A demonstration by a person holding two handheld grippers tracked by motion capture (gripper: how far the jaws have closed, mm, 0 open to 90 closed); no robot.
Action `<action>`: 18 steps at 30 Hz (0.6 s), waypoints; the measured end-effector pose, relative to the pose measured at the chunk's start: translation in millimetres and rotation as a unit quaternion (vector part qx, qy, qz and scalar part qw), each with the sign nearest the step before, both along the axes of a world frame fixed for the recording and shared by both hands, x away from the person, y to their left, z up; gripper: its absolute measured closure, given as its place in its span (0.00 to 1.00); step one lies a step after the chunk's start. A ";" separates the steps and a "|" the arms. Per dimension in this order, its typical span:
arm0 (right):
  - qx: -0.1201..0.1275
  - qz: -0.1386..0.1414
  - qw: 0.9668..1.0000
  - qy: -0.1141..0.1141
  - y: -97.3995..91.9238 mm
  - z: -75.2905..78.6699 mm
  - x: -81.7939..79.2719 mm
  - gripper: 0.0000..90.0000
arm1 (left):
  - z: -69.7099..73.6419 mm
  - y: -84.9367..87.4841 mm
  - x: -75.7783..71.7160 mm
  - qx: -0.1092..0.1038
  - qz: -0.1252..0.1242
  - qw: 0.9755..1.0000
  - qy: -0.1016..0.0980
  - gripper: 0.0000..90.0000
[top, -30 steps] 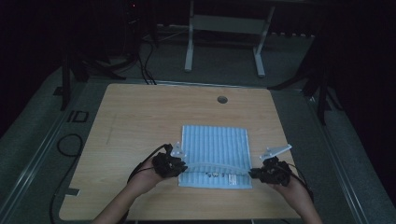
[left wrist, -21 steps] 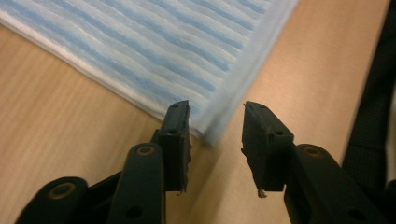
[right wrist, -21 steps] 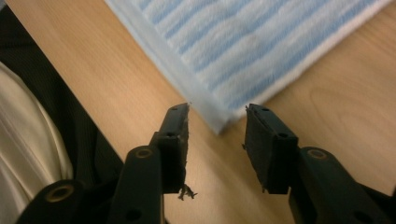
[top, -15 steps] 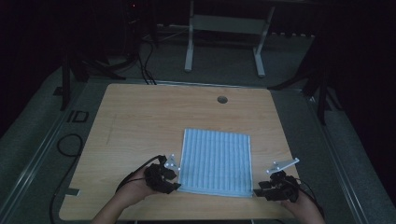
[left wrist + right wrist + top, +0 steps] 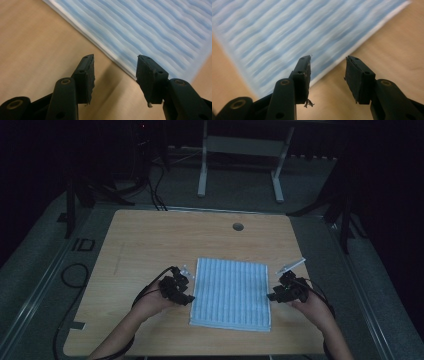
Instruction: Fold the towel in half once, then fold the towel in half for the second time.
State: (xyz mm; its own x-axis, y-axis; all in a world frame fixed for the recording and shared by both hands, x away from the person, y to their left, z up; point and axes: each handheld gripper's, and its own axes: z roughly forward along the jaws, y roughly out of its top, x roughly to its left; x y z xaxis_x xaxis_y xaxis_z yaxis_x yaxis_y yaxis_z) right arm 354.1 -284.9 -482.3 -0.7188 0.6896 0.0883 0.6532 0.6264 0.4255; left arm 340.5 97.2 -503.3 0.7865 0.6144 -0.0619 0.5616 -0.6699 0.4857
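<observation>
Towel [image 5: 231, 293] flat, side edges beside open tools

High view: overhead, facing forward-down. Gripper views: close, low, both sharing striped cloth [image 5: 231, 292] edges.

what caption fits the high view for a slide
Both open grippers, left and right, flank a folded blue striped towel on the wooden table.

Inspector A: Cloth [image 5: 231, 292]: woven fabric, pale blue and white stripes, matt, faintly ribbed. Table [image 5: 150, 240]: light wood-grain top, smooth, low sheen.

Inspector B: Confirmed. Left gripper [image 5: 115, 72] and right gripper [image 5: 327, 72]: black matt plastic, pad edges worn rough.
</observation>
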 end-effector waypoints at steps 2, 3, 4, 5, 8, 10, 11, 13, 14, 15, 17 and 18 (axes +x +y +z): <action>0.001 -0.009 1.000 0.003 -2.4 0.0 11.9 0.61 | 1.6 -1.4 9.4 -0.001 0.007 1.000 -0.004 0.55; 0.001 -0.016 1.000 0.003 -3.7 -0.3 17.4 0.60 | 2.0 -1.9 14.6 -0.003 0.011 1.000 -0.005 0.55; 0.002 -0.020 1.000 0.005 -4.8 -1.1 22.8 0.60 | 1.9 -2.5 20.0 -0.004 0.013 1.000 -0.005 0.55; 0.002 -0.025 1.000 0.008 -6.2 -2.4 28.0 0.60 | 1.5 -3.3 25.5 -0.001 0.016 1.000 -0.005 0.55; -0.007 -0.041 0.999 0.014 -8.0 -5.0 42.1 0.60 | 1.3 -5.1 42.3 -0.003 0.024 1.000 -0.006 0.54; -0.012 -0.045 0.999 0.014 -7.7 -4.5 51.6 0.59 | 1.6 -5.3 54.5 -0.007 0.037 0.999 -0.010 0.54; -0.016 -0.048 0.999 0.011 -7.6 -3.7 56.9 0.59 | 1.9 -5.0 62.5 -0.010 0.046 0.999 -0.012 0.54; -0.020 -0.055 0.998 0.012 -6.4 -0.9 66.8 0.58 | 2.1 -4.7 73.1 -0.013 0.058 0.998 -0.016 0.54; -0.021 -0.059 0.998 0.011 -6.0 0.7 71.6 0.58 | 2.1 -4.7 78.9 -0.017 0.062 0.998 -0.016 0.54; -0.019 -0.061 0.998 0.010 -5.9 2.3 76.6 0.58 | 2.2 -5.1 85.1 -0.017 0.064 0.998 -0.017 0.54; -0.019 -0.067 0.998 0.011 -5.4 5.2 85.9 0.58 | 2.6 -6.5 93.5 -0.019 0.073 0.997 -0.013 0.54; -0.019 -0.071 0.997 0.012 -5.0 6.6 90.4 0.58 | 2.8 -8.0 97.1 -0.022 0.075 0.997 -0.015 0.54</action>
State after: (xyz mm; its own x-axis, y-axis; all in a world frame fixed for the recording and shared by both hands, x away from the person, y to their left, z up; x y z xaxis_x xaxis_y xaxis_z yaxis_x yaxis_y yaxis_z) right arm 444.5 -289.9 -475.7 -0.6112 0.7878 0.0761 0.7468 0.5421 0.3851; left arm 437.6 89.1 -500.6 0.6886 0.7219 -0.0687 0.6380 -0.5581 0.5306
